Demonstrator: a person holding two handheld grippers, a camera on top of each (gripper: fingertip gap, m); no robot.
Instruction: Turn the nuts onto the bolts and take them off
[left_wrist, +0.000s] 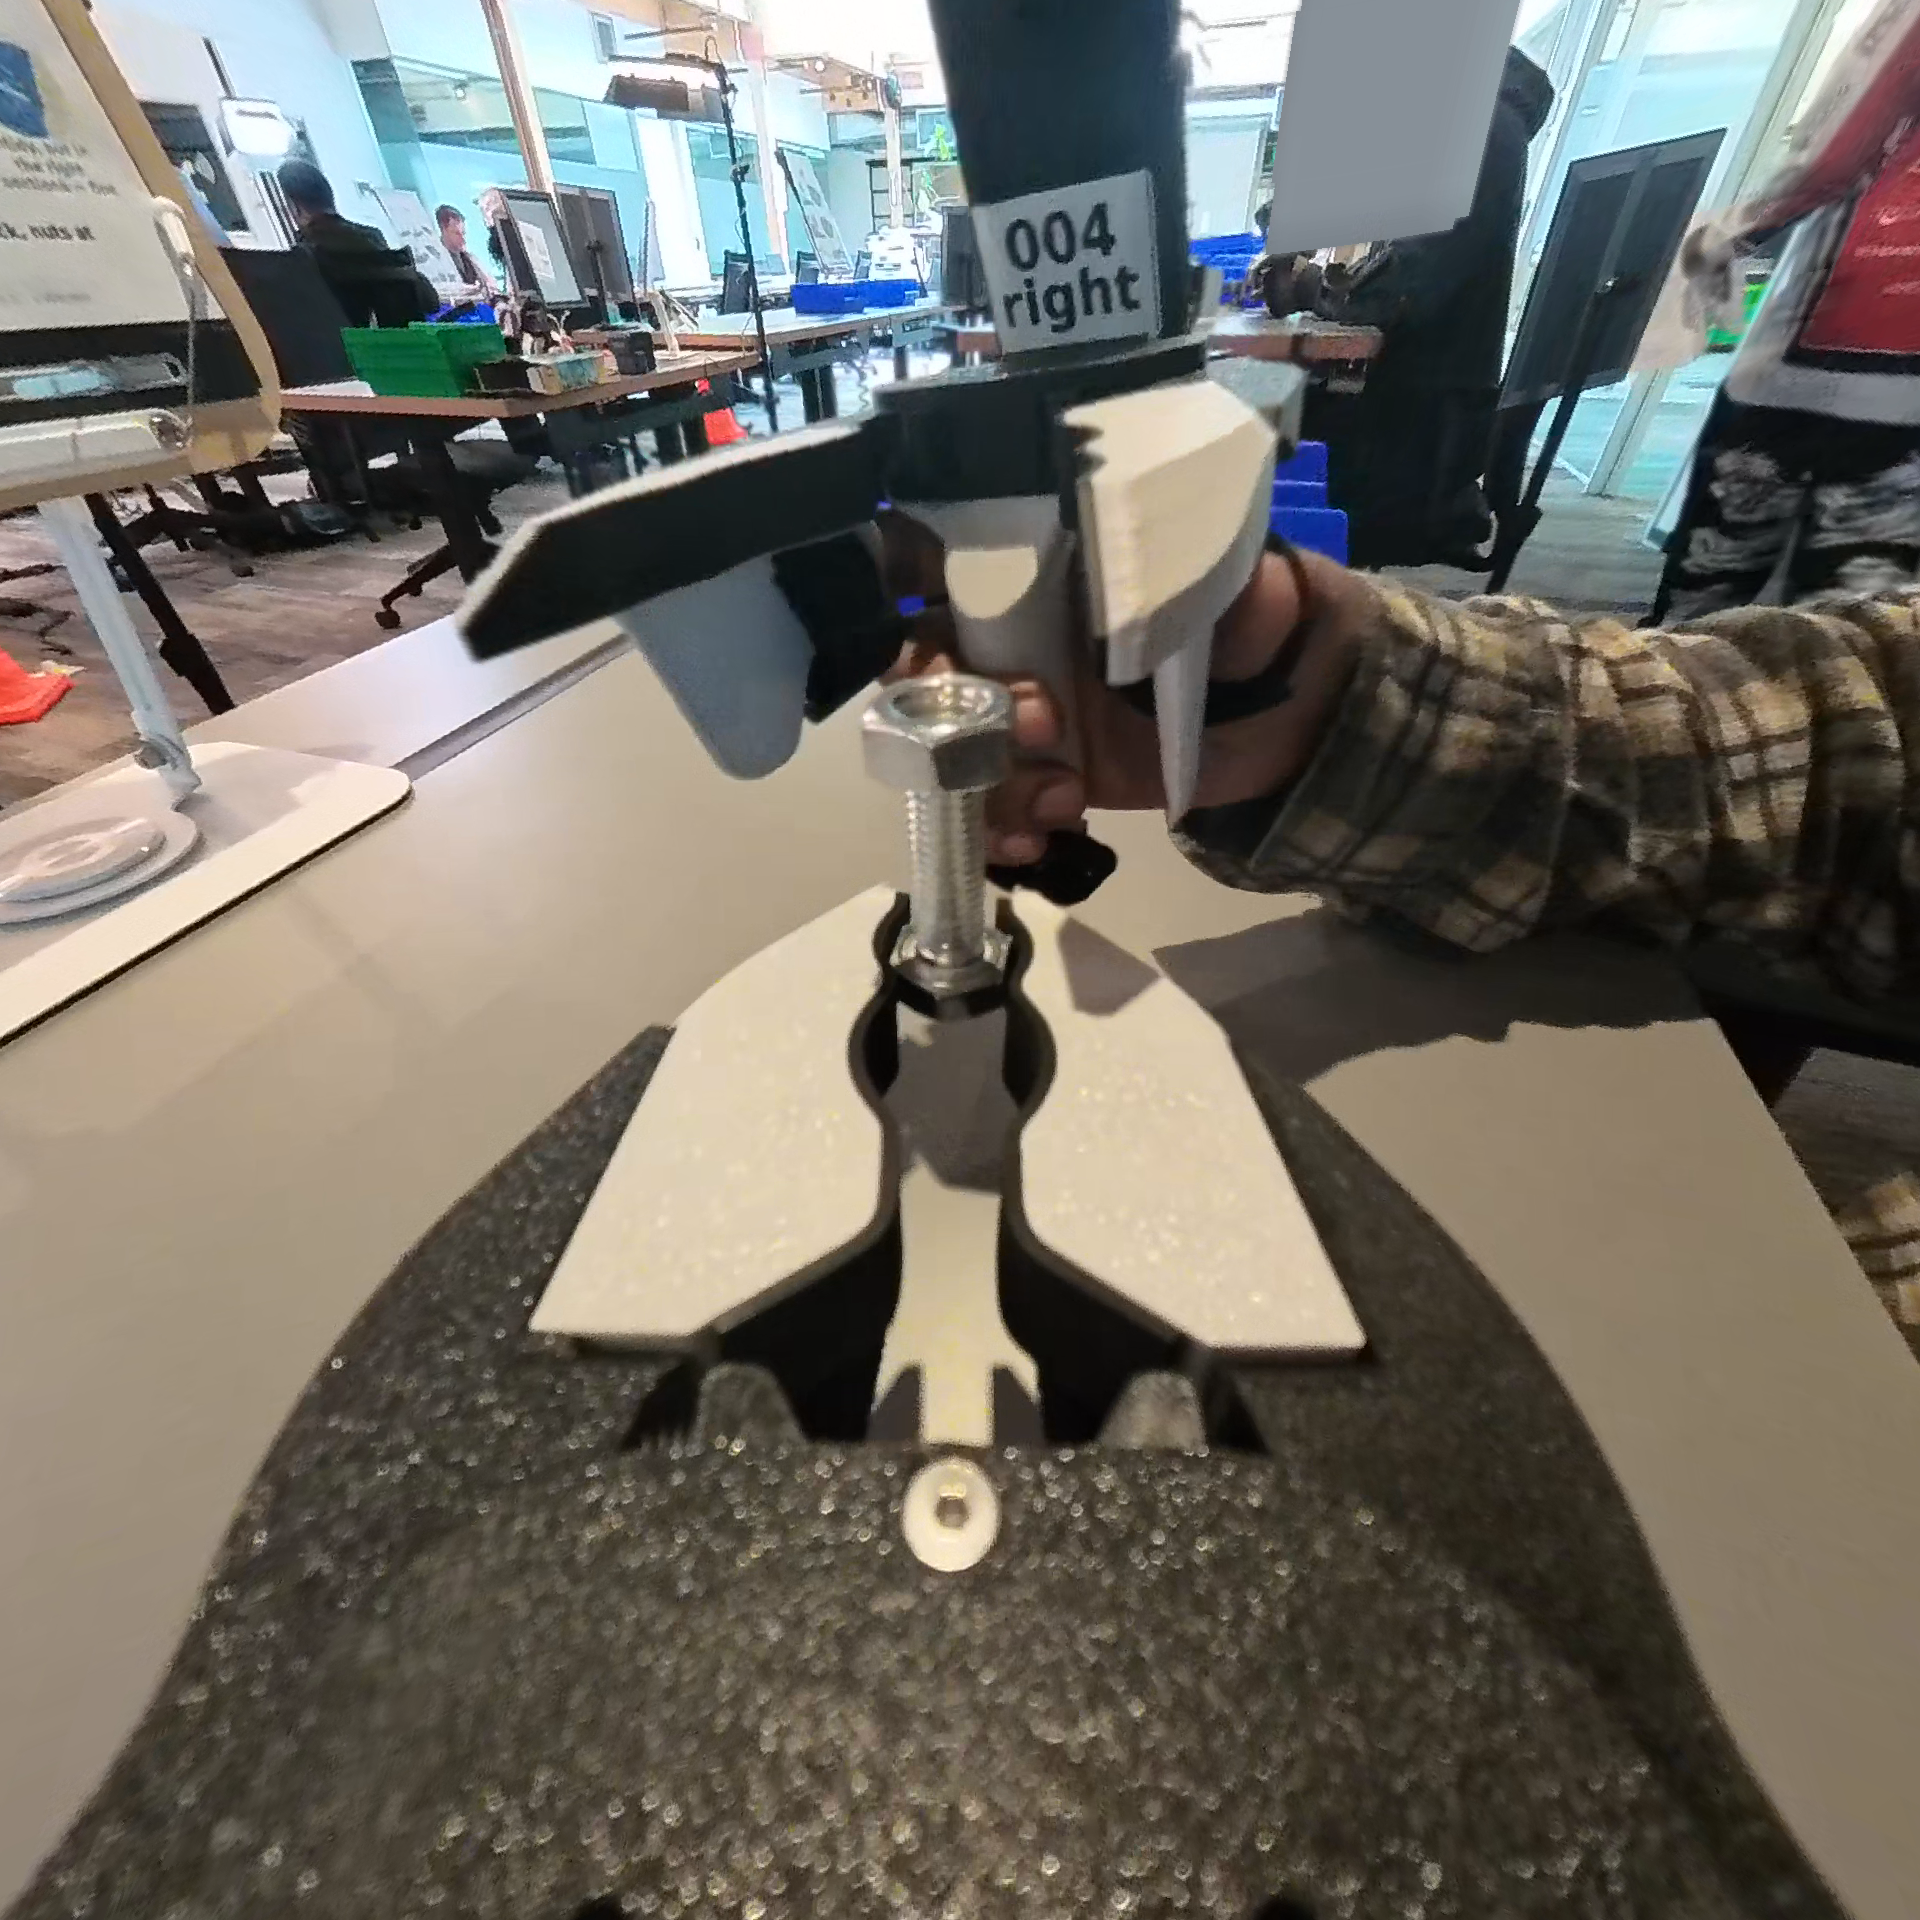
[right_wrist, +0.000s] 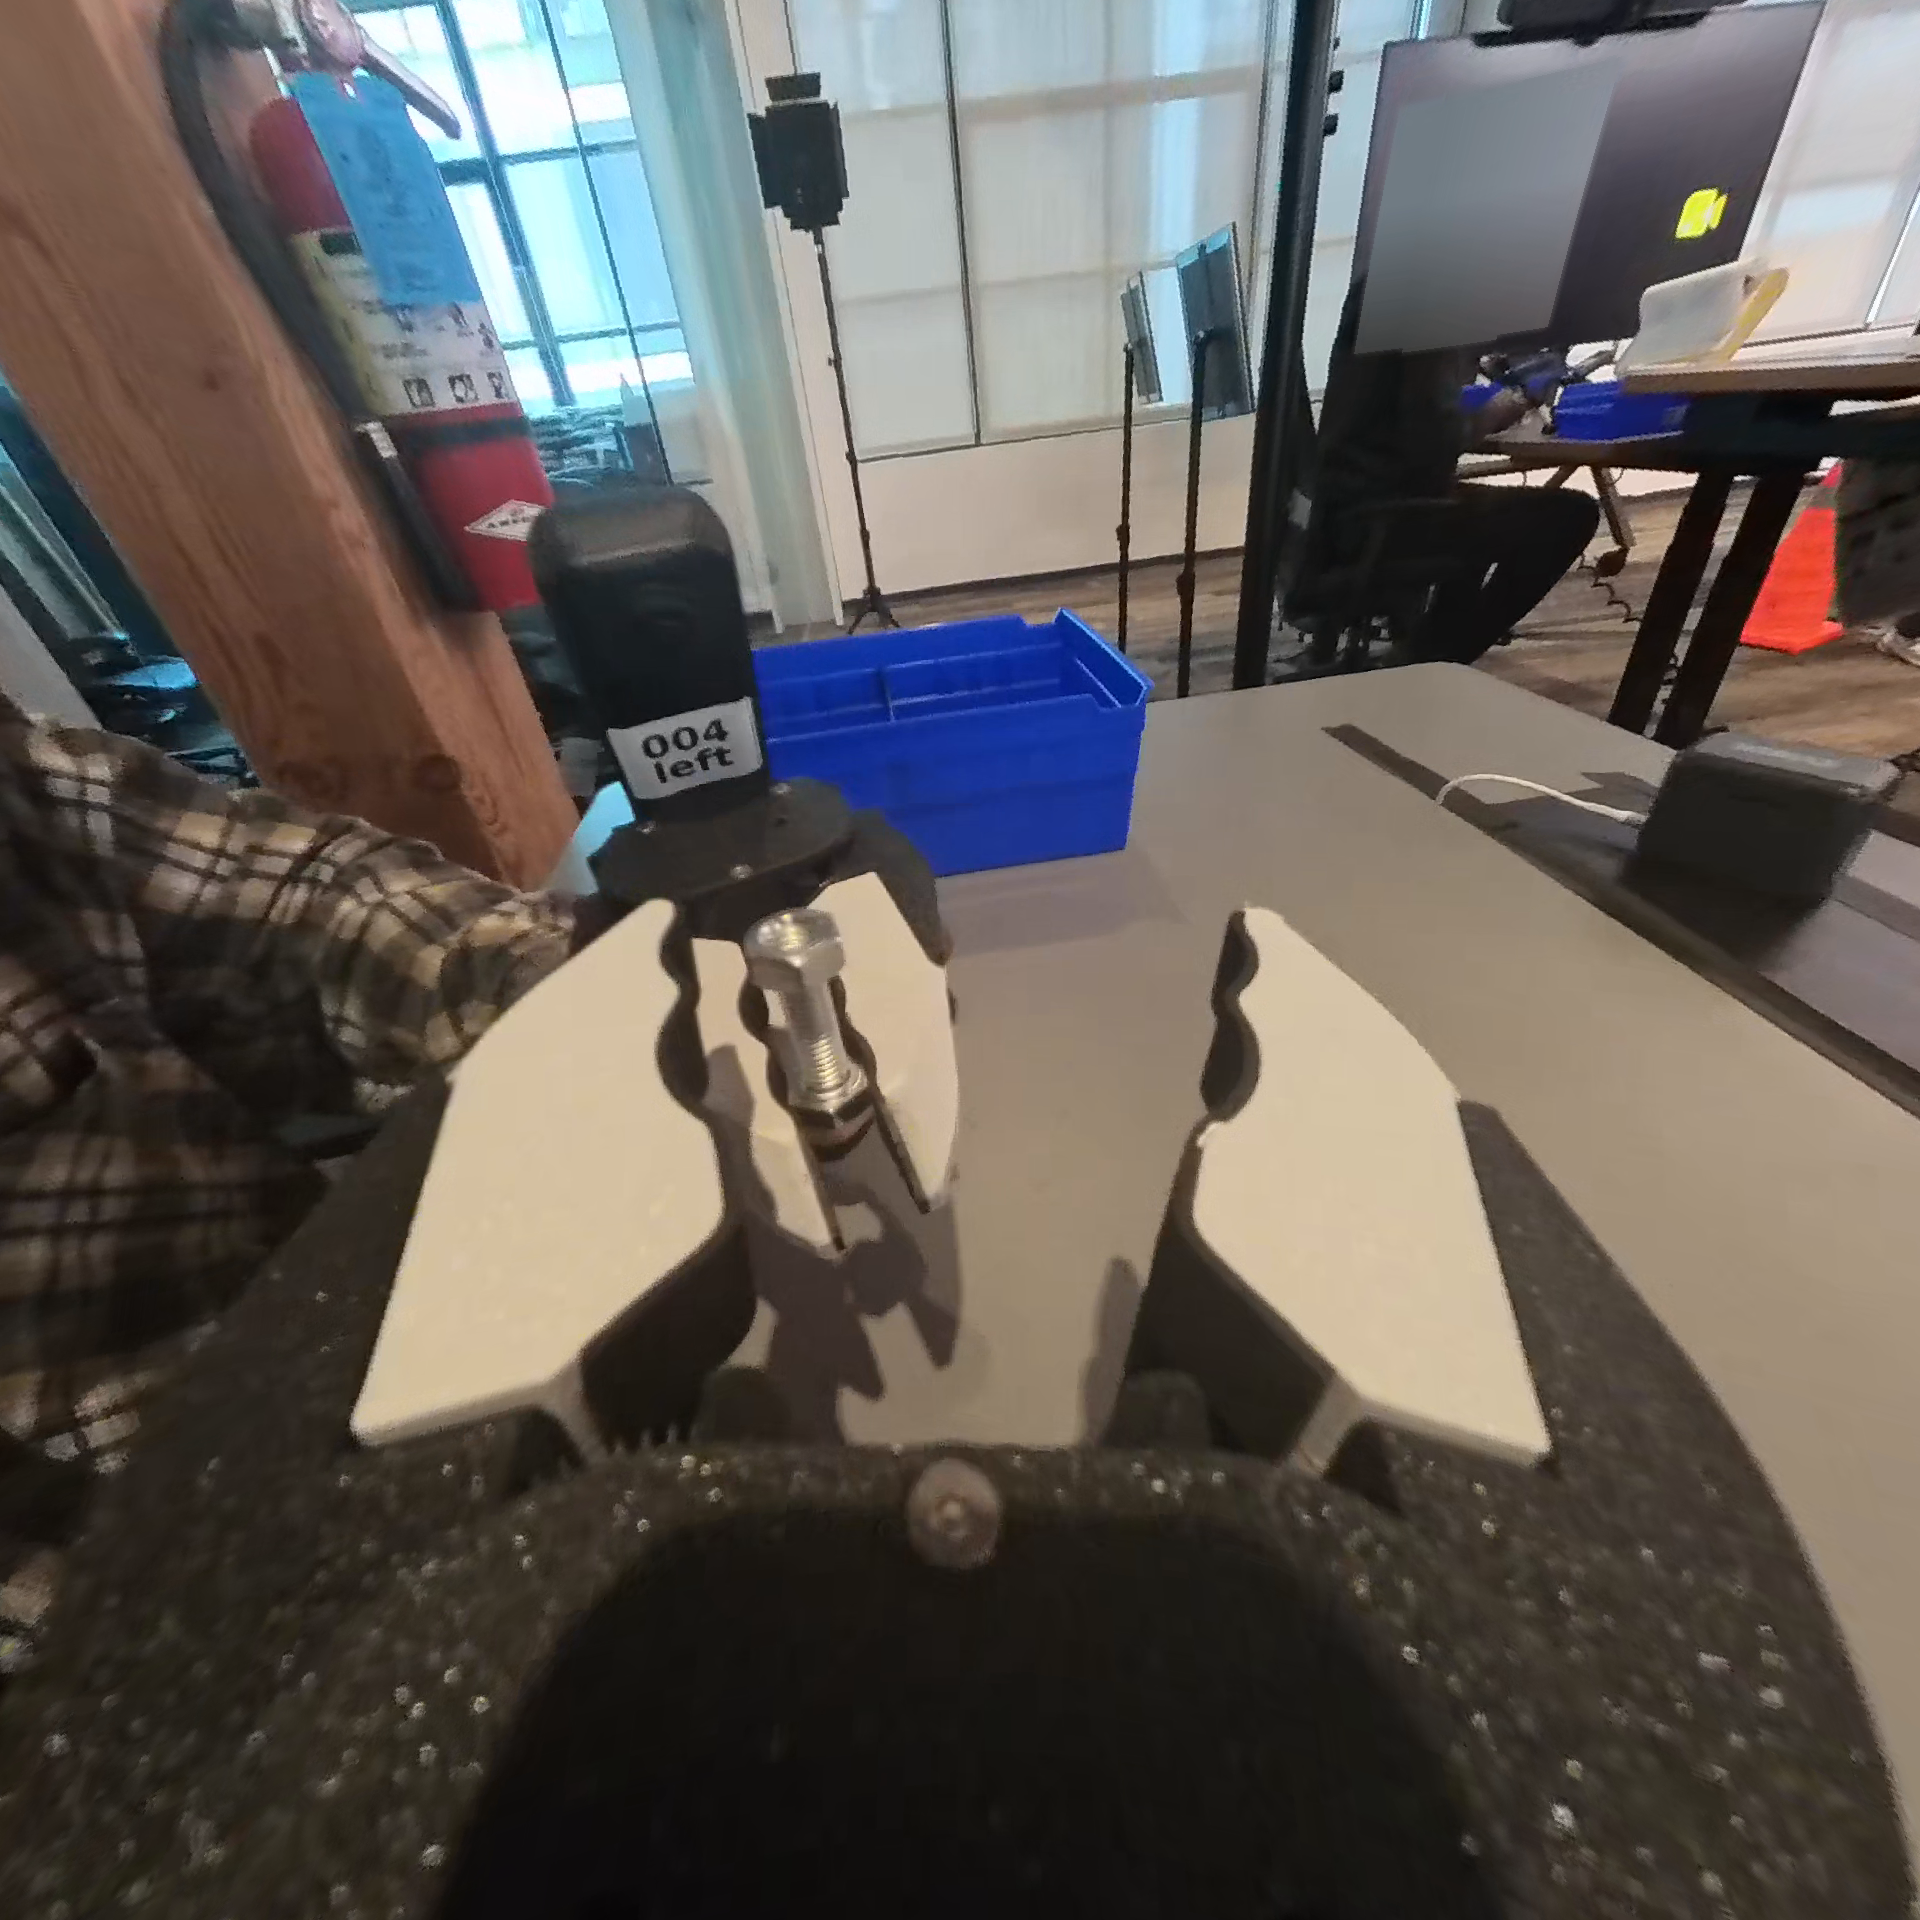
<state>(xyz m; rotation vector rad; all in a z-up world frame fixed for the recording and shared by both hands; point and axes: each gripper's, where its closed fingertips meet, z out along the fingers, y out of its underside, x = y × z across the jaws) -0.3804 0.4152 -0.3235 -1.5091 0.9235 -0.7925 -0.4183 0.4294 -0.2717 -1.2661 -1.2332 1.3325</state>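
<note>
My left gripper (left_wrist: 948, 977) clamps the bolt (left_wrist: 943, 871) upright by its lower end, nut (left_wrist: 937, 740) at the top. My right gripper (right_wrist: 961, 1049) gapes empty nearby; I judge unscrewing nearly finished.

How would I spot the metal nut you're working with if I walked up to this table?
Start at the grey table and find the left gripper, shut on the base of an upright silver bolt. The nut sits at the bolt's top end, a shiny hexagon, wider than the threaded shaft and the smaller hex collar at the jaws.
</note>
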